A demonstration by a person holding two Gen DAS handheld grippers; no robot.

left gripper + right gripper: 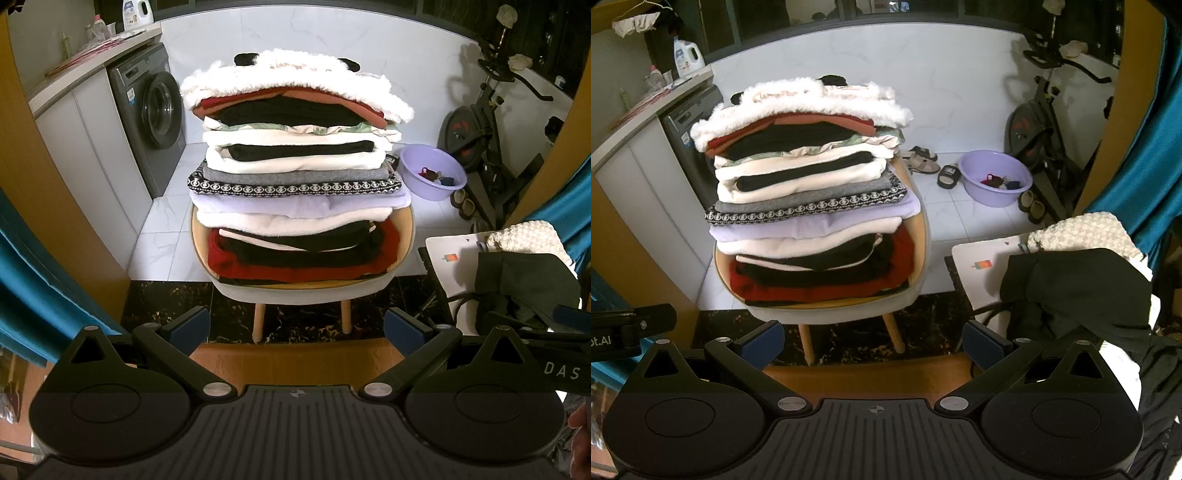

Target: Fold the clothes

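Observation:
A tall stack of folded clothes rests on a round chair, topped by a white fluffy garment. To the right, a black garment lies crumpled beside a cream knitted piece. My left gripper is open and holds nothing, short of the chair. My right gripper is also open and holds nothing, with the black garment just right of its right finger.
A washing machine stands under a counter at left. A purple basin, slippers and an exercise bike sit on the tiled floor at right. A white board lies under the black garment. Blue curtains hang on both sides.

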